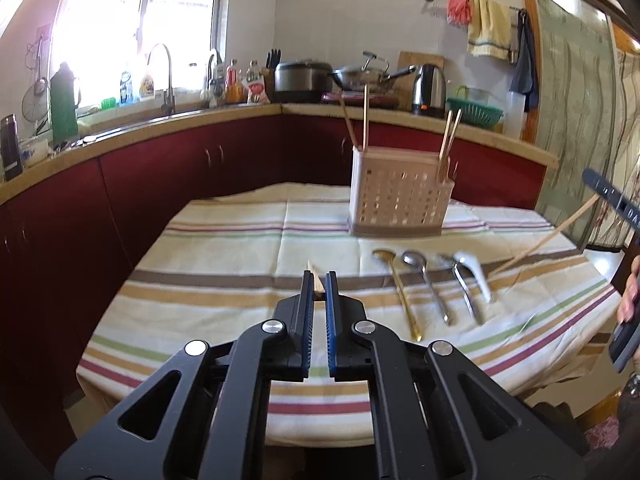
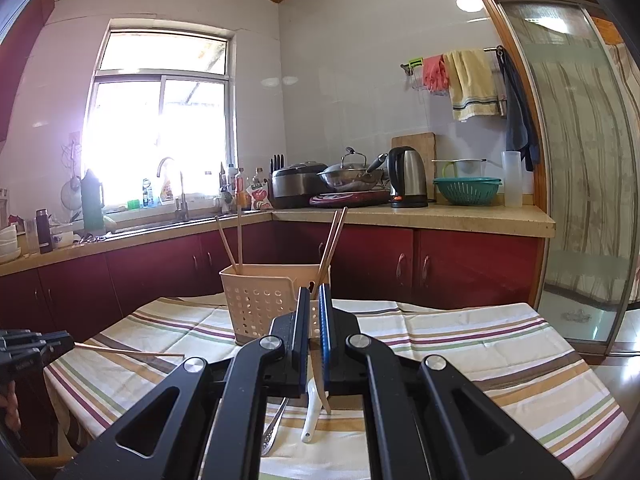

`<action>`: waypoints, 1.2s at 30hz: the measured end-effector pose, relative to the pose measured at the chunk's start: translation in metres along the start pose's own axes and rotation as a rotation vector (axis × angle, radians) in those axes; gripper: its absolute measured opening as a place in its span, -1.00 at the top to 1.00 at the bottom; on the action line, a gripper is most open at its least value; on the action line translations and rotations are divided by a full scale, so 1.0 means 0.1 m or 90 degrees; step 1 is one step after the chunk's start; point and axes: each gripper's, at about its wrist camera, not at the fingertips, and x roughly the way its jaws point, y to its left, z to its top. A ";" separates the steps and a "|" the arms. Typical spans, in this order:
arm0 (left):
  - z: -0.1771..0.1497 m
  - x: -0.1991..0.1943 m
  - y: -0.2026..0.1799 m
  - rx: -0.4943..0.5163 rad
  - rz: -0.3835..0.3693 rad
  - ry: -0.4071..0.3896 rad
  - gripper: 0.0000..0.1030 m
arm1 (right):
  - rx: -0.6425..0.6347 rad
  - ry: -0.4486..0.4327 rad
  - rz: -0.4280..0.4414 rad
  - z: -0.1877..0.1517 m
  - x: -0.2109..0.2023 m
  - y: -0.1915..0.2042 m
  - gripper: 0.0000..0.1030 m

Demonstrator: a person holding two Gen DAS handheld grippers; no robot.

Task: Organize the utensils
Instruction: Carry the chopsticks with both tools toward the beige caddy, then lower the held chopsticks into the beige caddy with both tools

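Observation:
My left gripper (image 1: 319, 280) is shut on a wooden chopstick (image 1: 317, 282), whose tip shows between the blue pads above the striped tablecloth (image 1: 224, 256). The right wrist view has this gripper (image 2: 60, 342) at the left edge, with the chopstick (image 2: 132, 351) sticking out level. My right gripper (image 2: 315, 294) is shut on another chopstick (image 2: 325, 398), which shows as a slanting stick (image 1: 540, 240) in the left wrist view. A beige perforated holder (image 1: 400, 204) (image 2: 260, 304) stands at the back of the table with several chopsticks upright in it.
A gold spoon (image 1: 400, 292), two steel spoons (image 1: 428, 284) and a white ceramic spoon (image 1: 476, 272) lie side by side in front of the holder. Red cabinets and a crowded counter (image 1: 160, 124) run behind the table. A glass sliding door (image 2: 580, 200) is to the right.

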 end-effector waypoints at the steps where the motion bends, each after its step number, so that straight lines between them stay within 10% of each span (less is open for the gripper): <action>1: 0.04 -0.01 0.00 0.001 -0.002 -0.004 0.88 | -0.001 0.001 0.001 0.01 0.01 0.00 0.90; 36: 0.75 0.10 0.02 0.029 -0.045 -0.088 0.88 | -0.026 -0.004 0.028 0.32 0.24 0.15 0.90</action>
